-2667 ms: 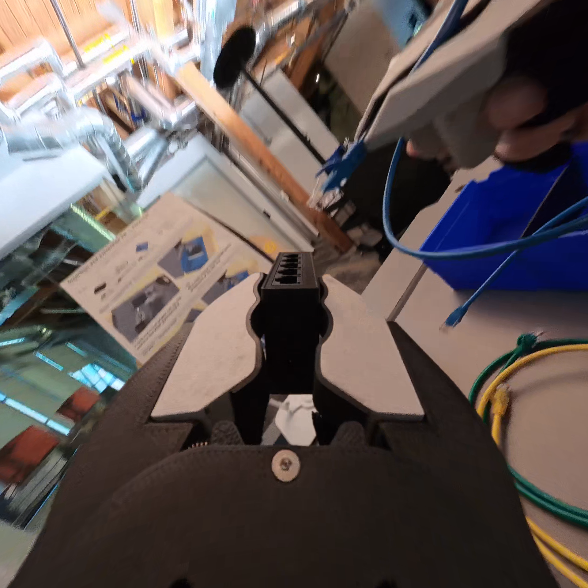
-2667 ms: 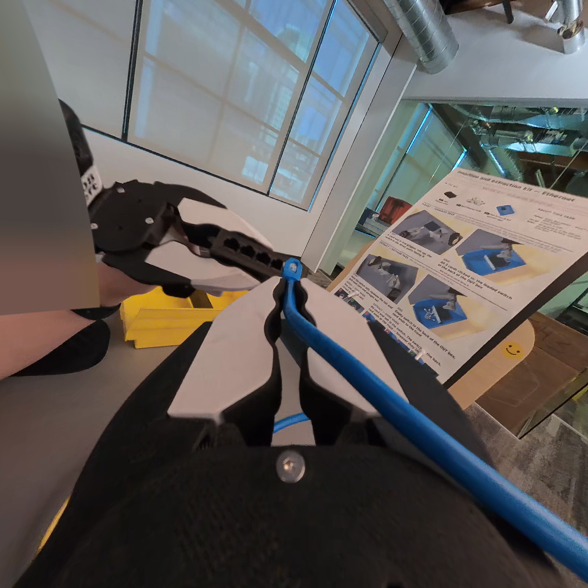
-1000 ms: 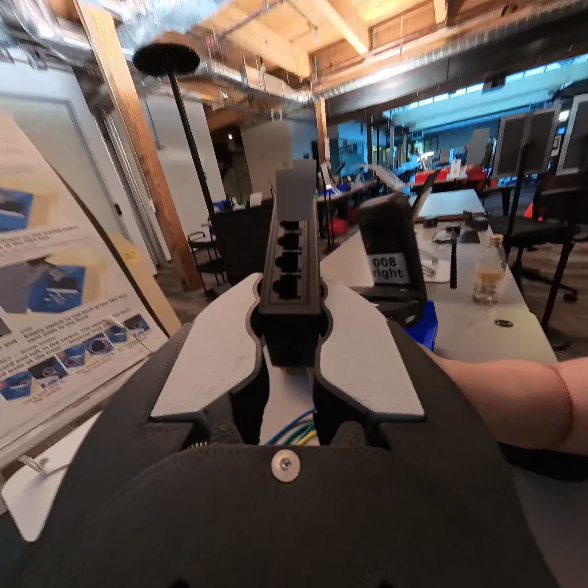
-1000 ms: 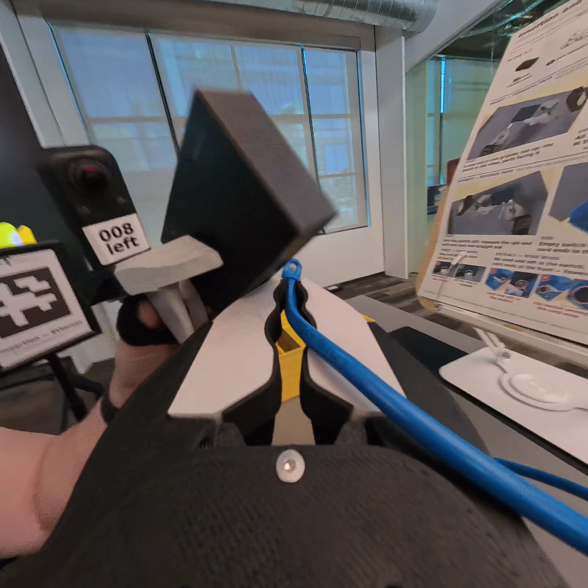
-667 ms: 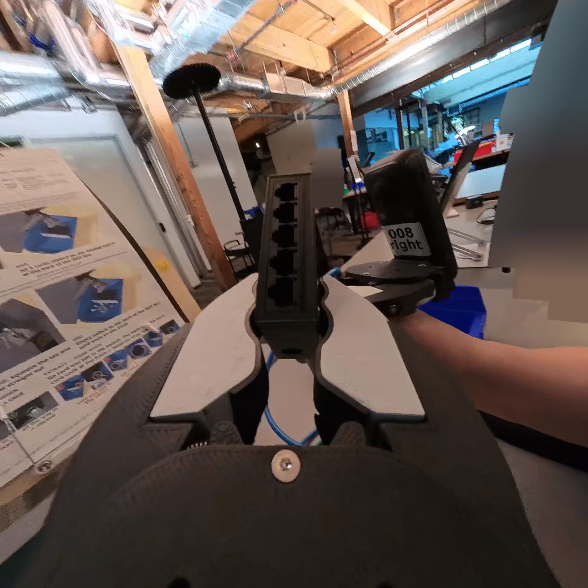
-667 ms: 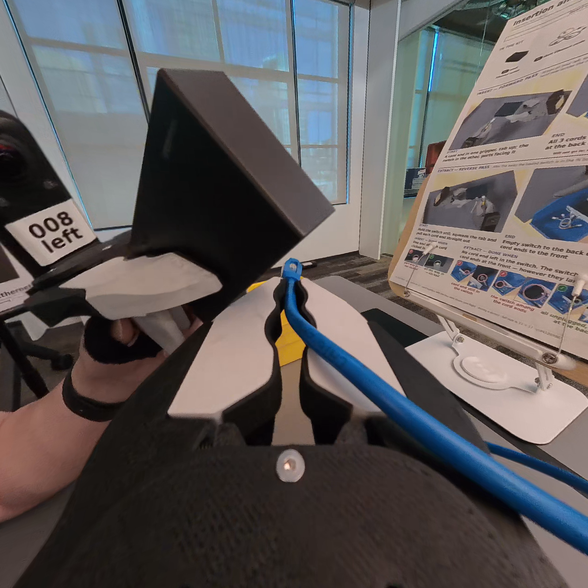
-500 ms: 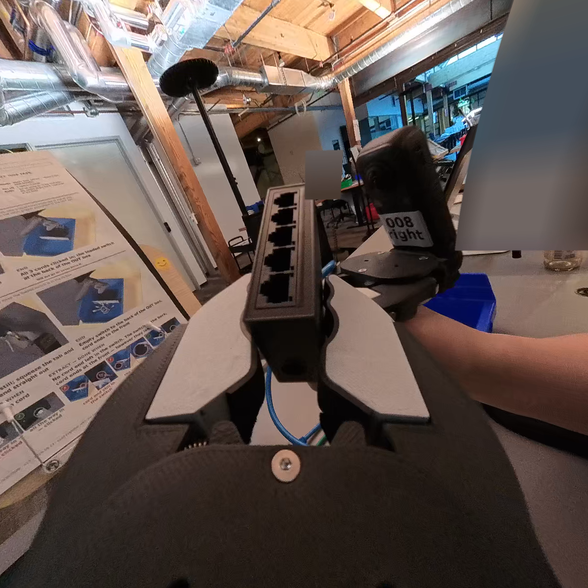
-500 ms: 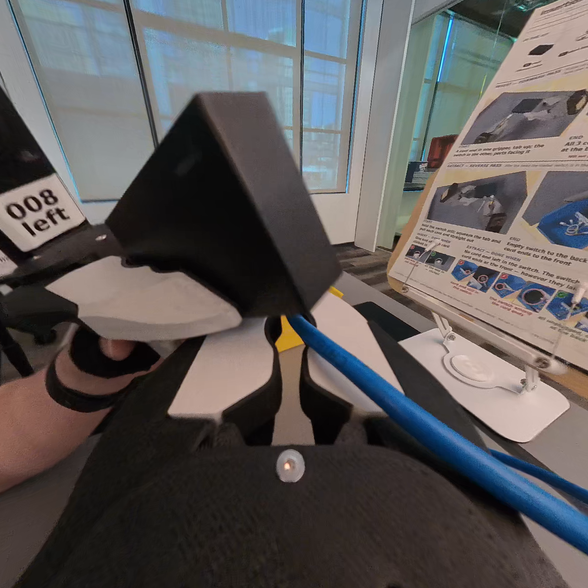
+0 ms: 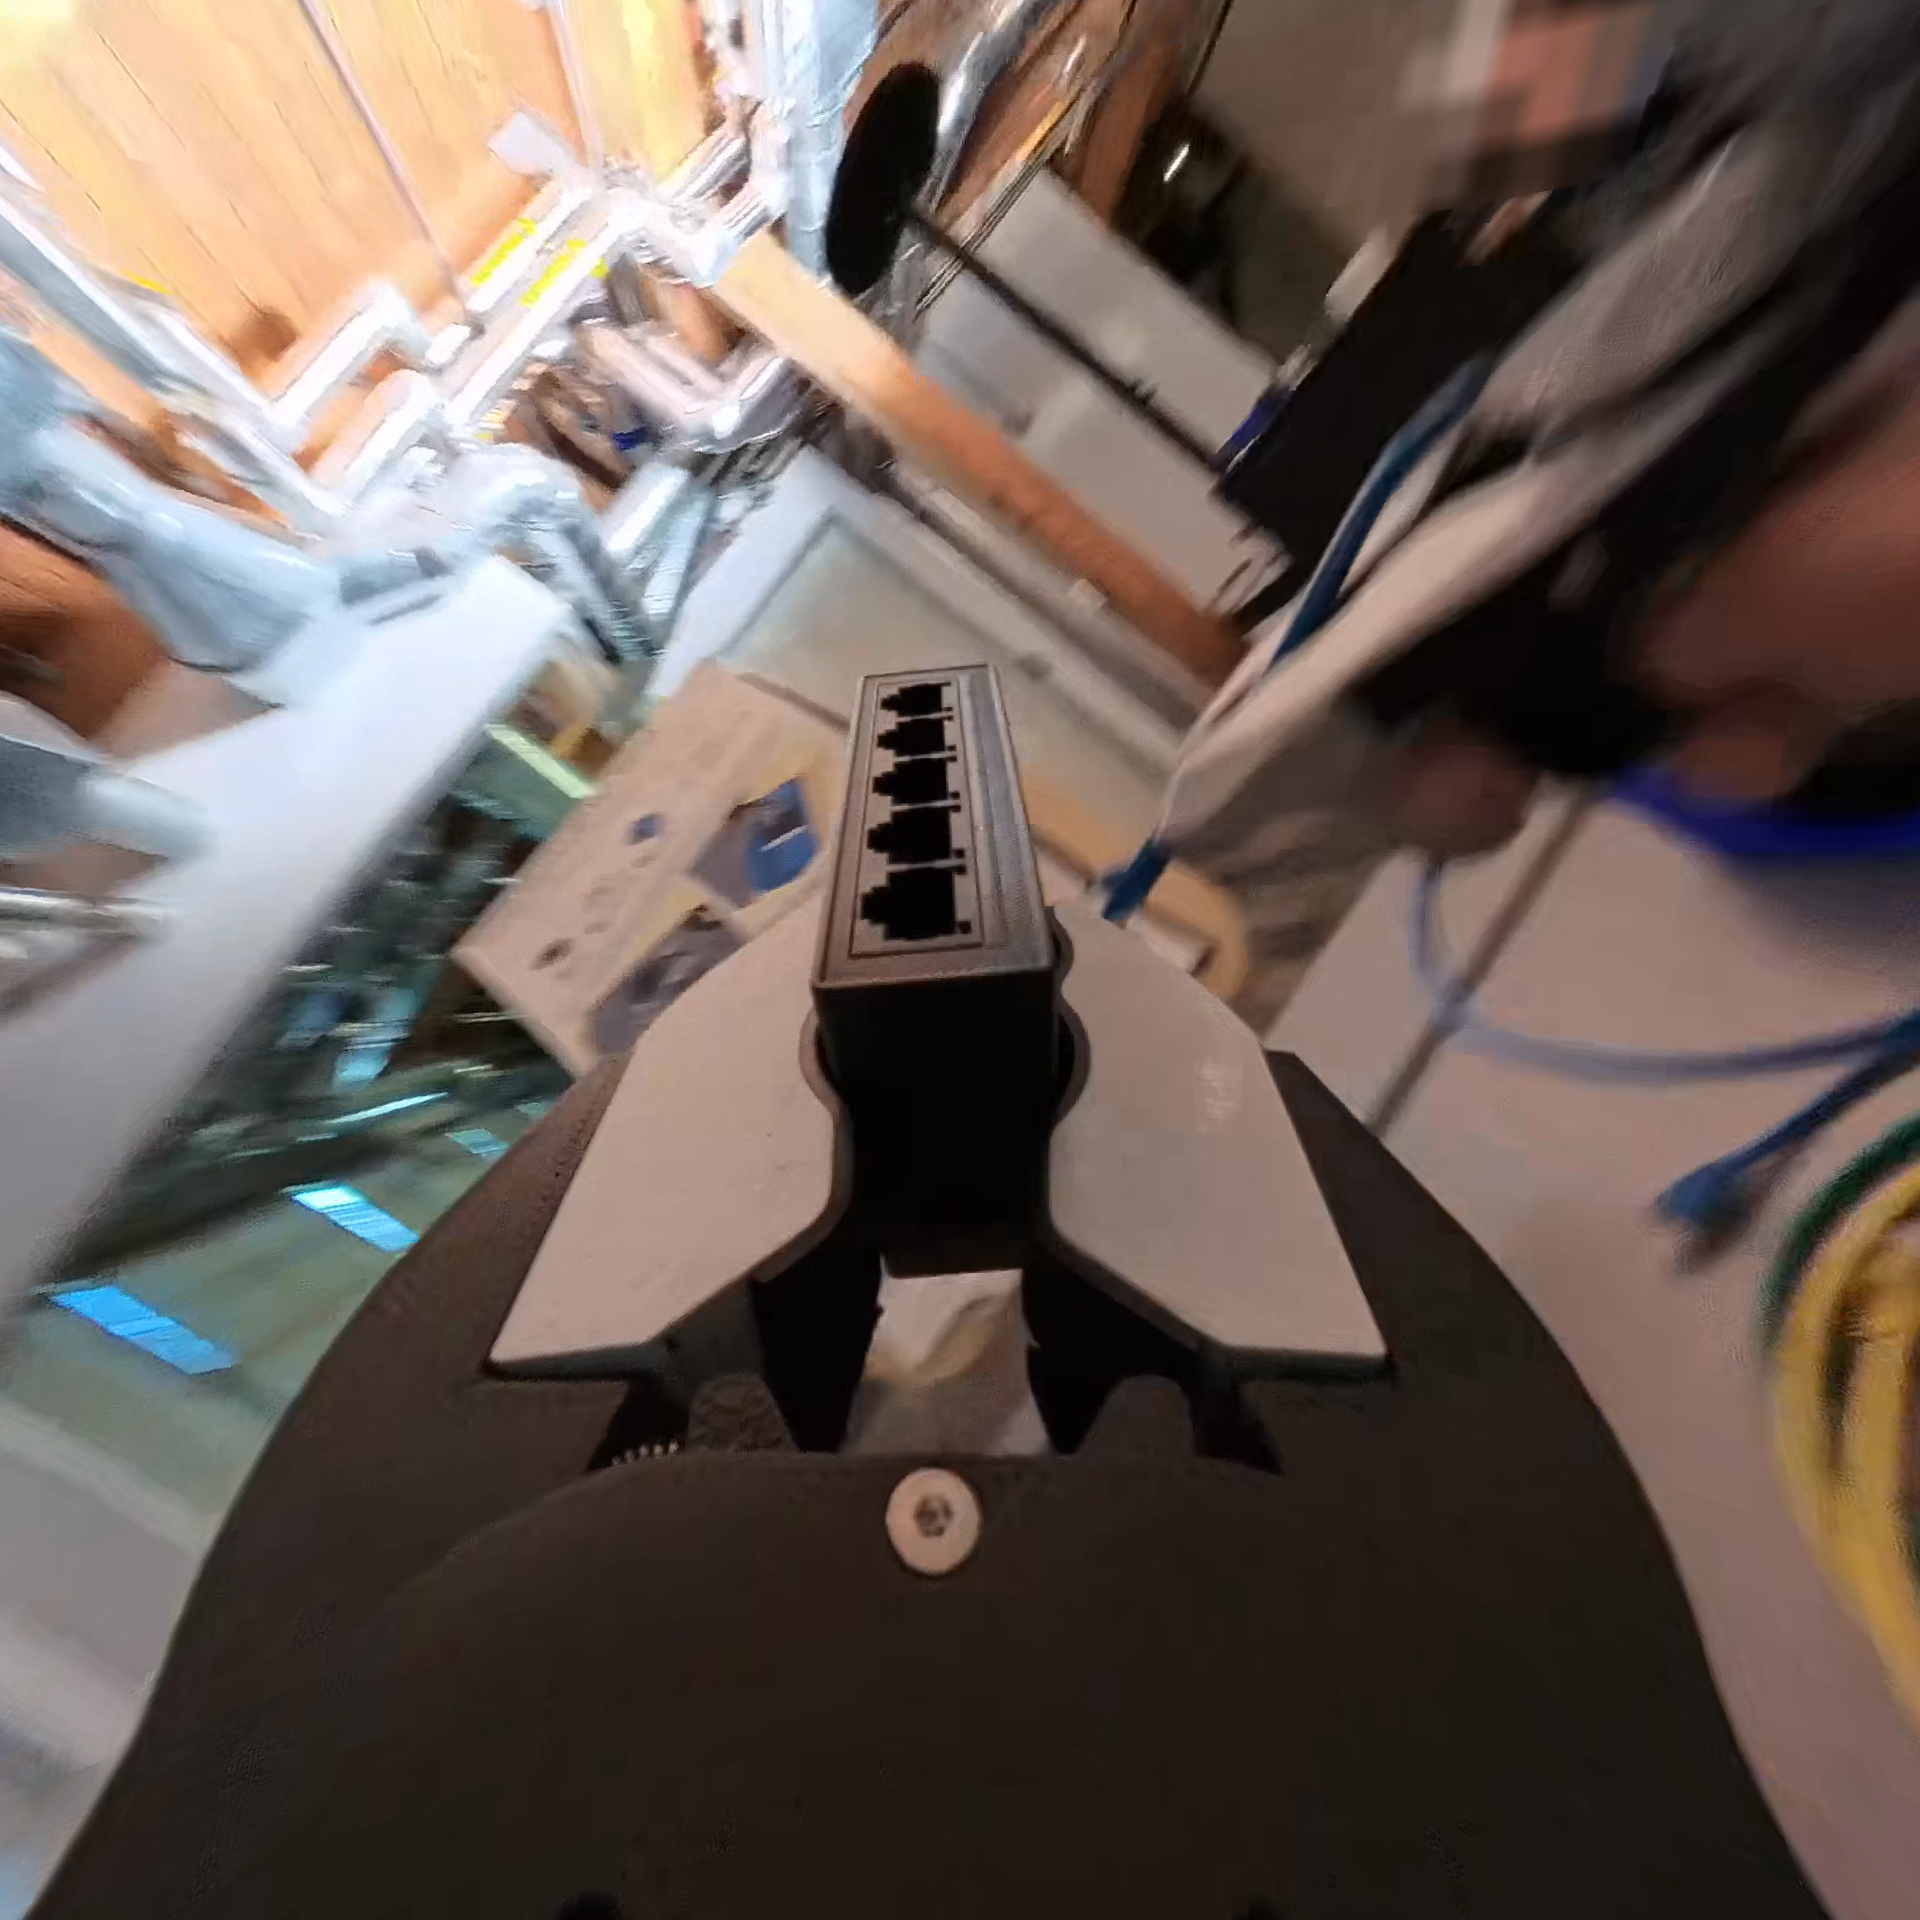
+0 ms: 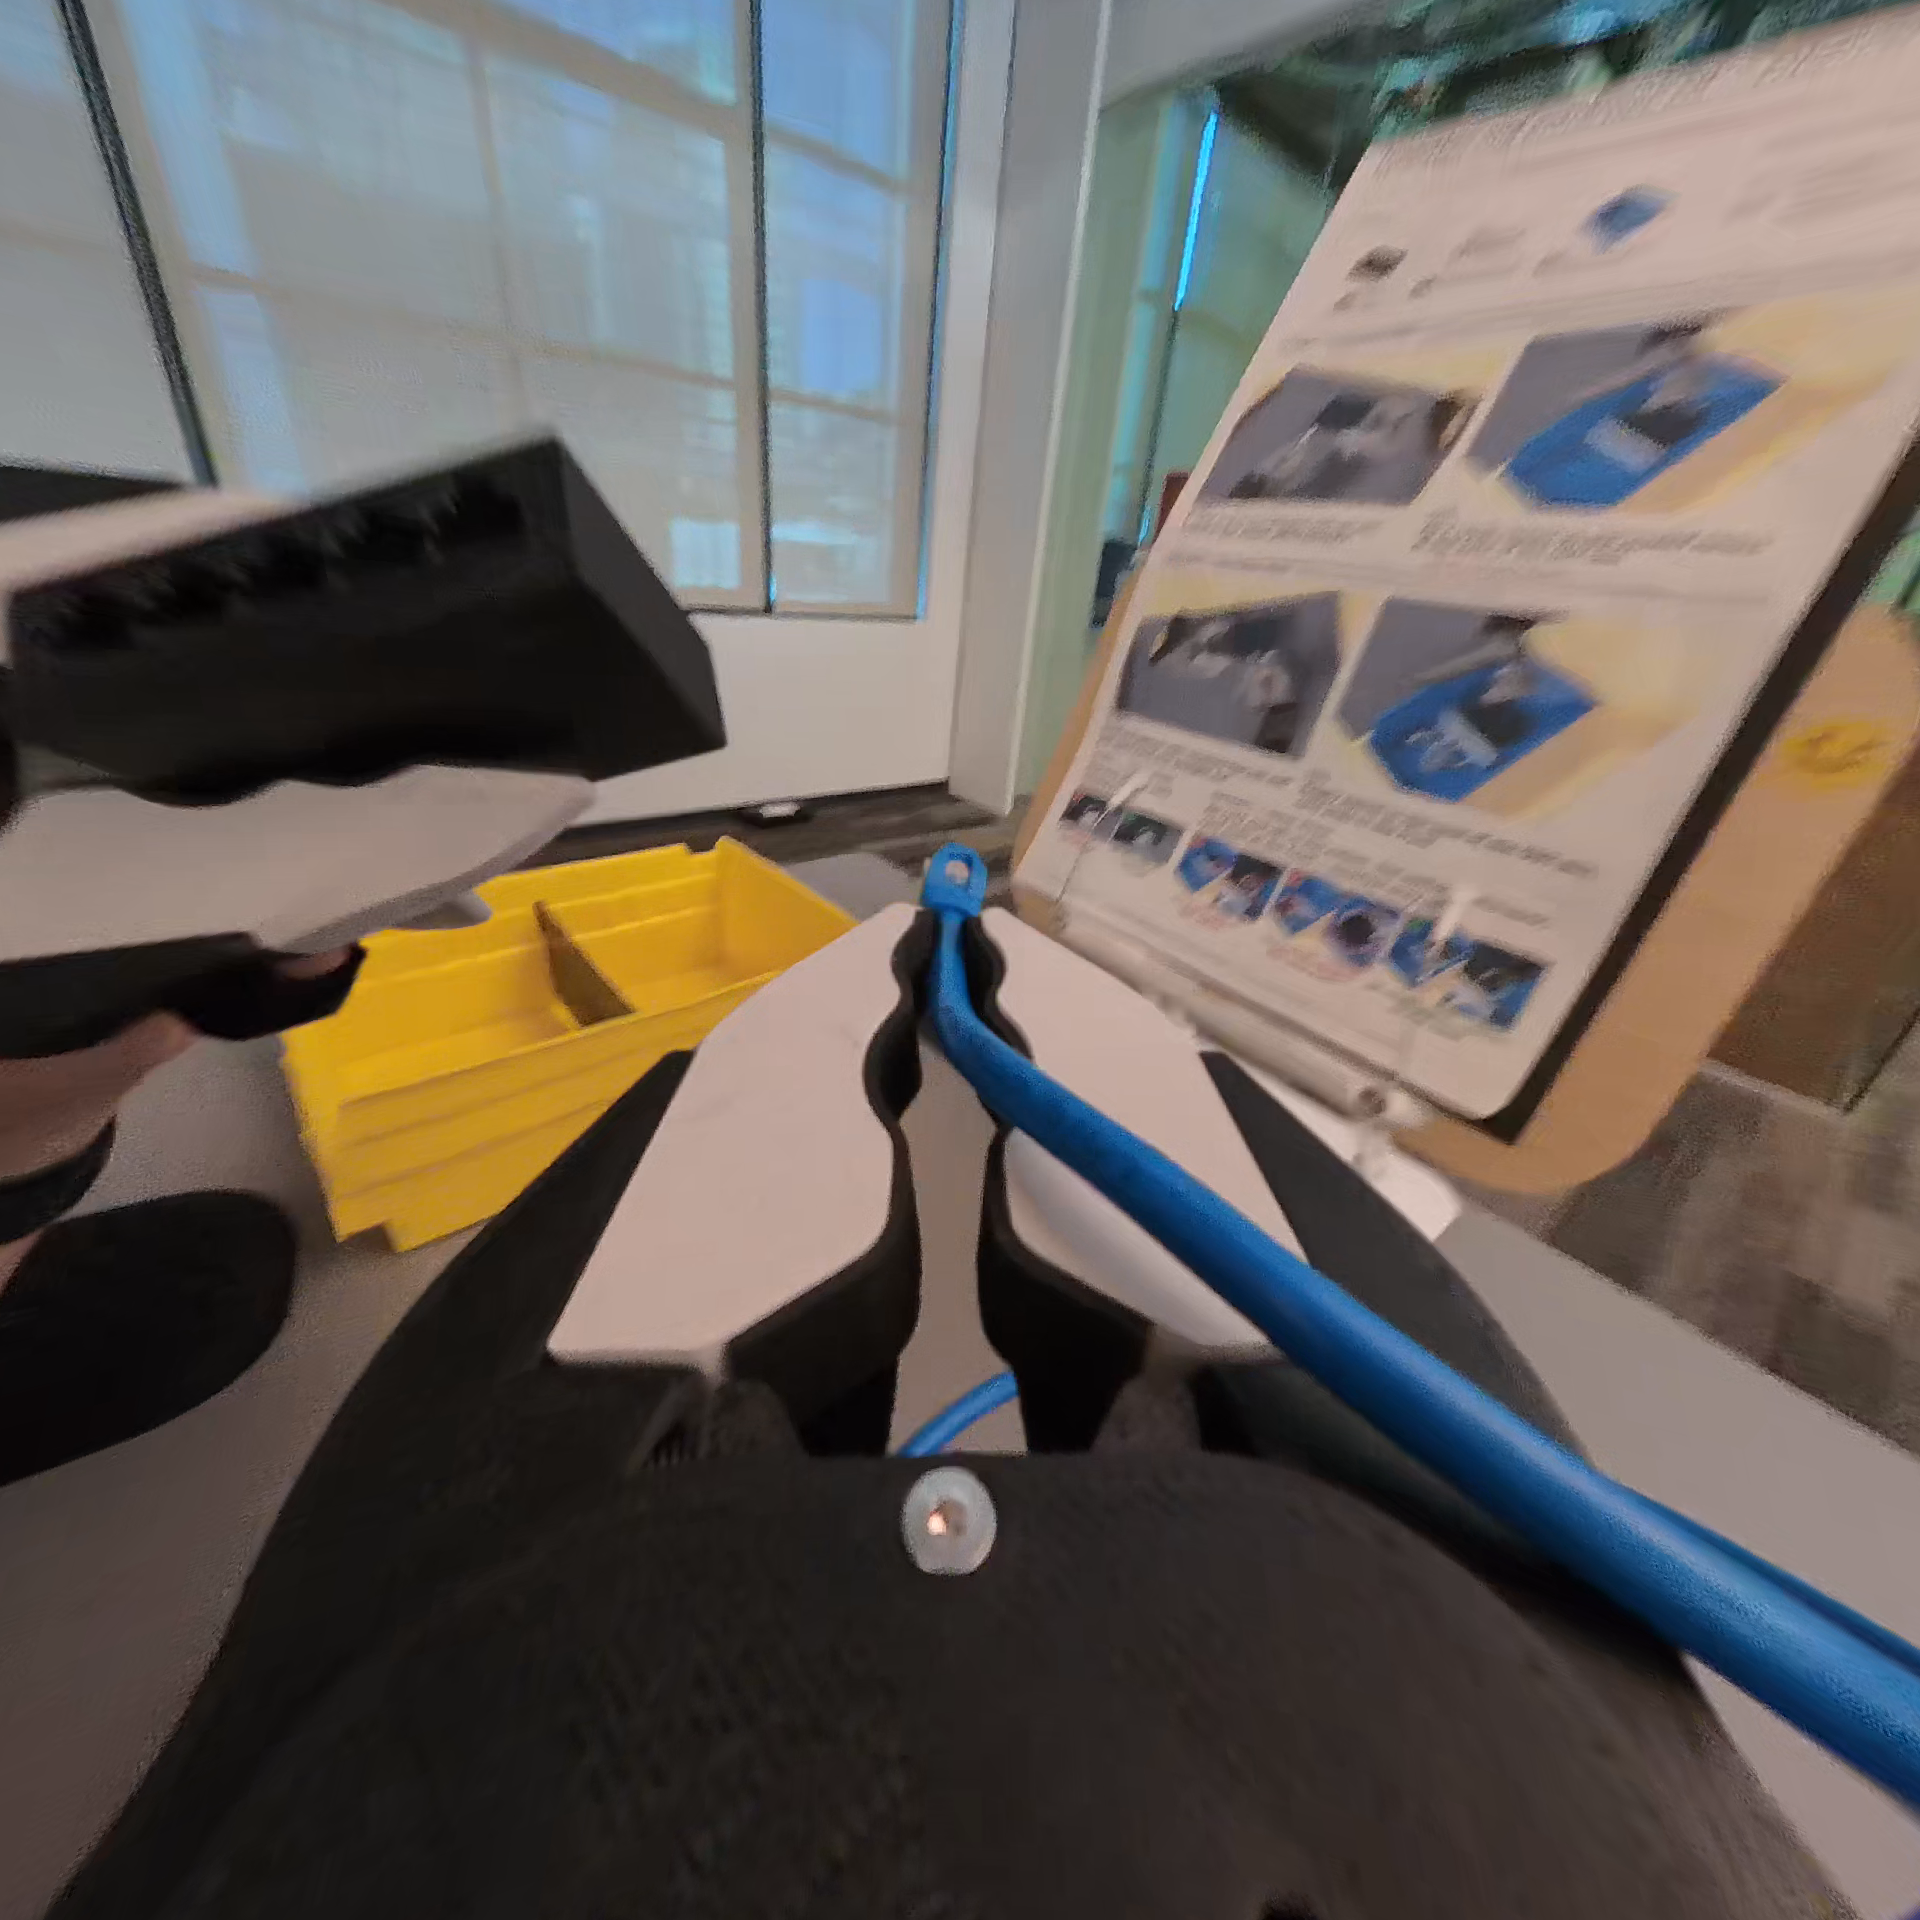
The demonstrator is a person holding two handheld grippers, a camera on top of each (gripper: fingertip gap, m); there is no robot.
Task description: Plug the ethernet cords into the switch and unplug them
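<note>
Tabletop [image 10: 1662, 1403], pale grey, carries an instruction board [image 10: 1455, 644] propped at the right and a yellow divided bin [image 10: 582, 997] farther back on the left; loose blue, green and yellow cords [image 9: 1849, 1351] trail over it in the left wrist view. Above it both tools are held in the air. The left gripper [image 9: 935, 1039] is clenched on the black switch [image 9: 930, 831], whose long axis runs straight out along the fingers, its row of five open ports facing up toward that camera, none filled. The right gripper [image 10: 940, 935] is pinched on the blue ethernet cord [image 10: 1247, 1195] just behind its plug [image 10: 954, 871], which juts past the fingertips pointing forward, the cord trailing back to the right. From the right gripper the switch hangs up and to the left, apart from the plug, so the plug must likely swing left and turn to face the port row squarely. Motion blur hides the latch tab's side.
</note>
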